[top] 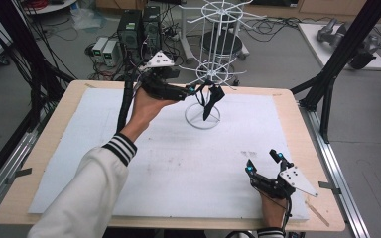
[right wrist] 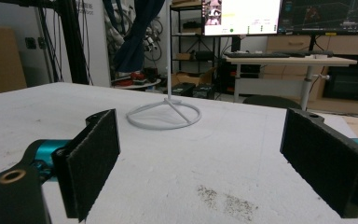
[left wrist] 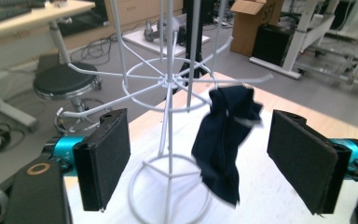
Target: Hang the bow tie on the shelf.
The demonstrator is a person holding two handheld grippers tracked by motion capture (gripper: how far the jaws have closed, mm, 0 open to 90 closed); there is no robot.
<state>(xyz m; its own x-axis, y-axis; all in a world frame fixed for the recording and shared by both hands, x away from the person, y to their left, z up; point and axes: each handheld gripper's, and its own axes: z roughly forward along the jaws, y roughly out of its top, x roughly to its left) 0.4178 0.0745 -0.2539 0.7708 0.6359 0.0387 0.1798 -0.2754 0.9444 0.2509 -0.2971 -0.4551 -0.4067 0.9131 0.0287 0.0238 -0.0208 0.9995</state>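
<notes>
Nearest you, at the right front of the white foam mat (top: 178, 168), your right gripper (top: 264, 162) rests low with its black padded jaws spread wide and nothing between them. Keep it parked there; in the right gripper view its jaws frame the round base ring (right wrist: 164, 114) of the white wire carousel rack (top: 213, 59), well clear of it.

The work sits at the far middle of the table. A dark navy cloth pouch (left wrist: 226, 140) hangs from one of the rack's lower wire hooks (left wrist: 242, 81), draped down toward the base ring. Your left gripper (left wrist: 205, 158) has just been opening, and in the left gripper view the pads (left wrist: 107, 154) stand apart on either side of the pouch without pressing it — so the pouch looks to be carried by the hook alone, not by you.

To finish this step well:
- Draw the left gripper straight back toward yourself and slightly up, keeping the jaws wide so neither pad drags the fabric.
- Watch the neighbouring wire arms; the rack is light and probably spins or tips if a jaw catches one.
- Pause before leaving — the pouch appears blurred, likely swinging, and a shallow seat on the hook could let it slide off.
</notes>
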